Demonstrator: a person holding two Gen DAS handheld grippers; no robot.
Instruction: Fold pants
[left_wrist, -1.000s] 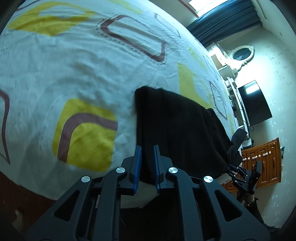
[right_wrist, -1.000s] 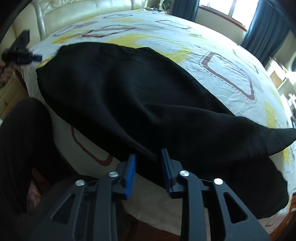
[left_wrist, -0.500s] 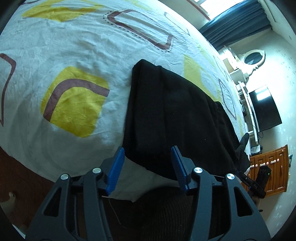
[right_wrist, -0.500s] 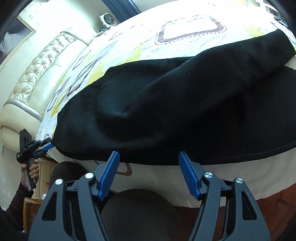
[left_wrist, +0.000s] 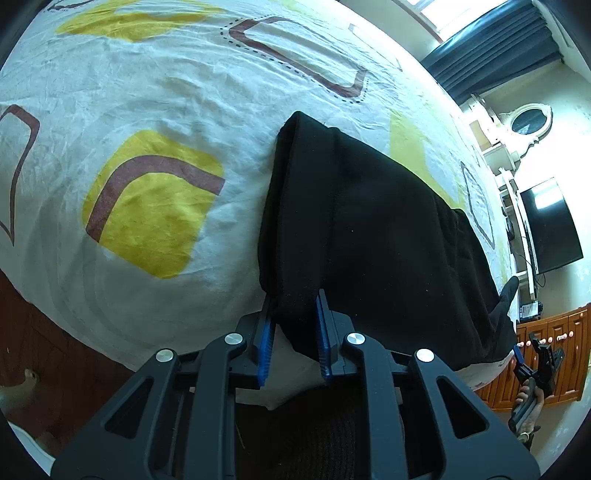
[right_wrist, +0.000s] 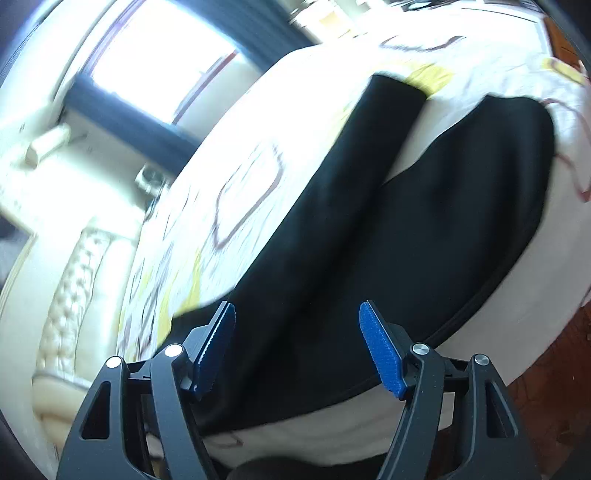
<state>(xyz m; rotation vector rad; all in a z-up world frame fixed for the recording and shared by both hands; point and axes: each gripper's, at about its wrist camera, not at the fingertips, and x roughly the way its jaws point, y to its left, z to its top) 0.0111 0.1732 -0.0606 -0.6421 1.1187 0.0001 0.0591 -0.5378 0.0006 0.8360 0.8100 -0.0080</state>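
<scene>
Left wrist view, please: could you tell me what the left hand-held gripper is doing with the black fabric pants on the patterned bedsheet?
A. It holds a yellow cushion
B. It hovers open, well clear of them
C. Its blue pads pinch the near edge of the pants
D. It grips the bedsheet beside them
C: the left hand-held gripper has its blue pads closed against a bunched near edge of the black fabric pants, which lie on the white, yellow-patterned bedsheet.
</scene>
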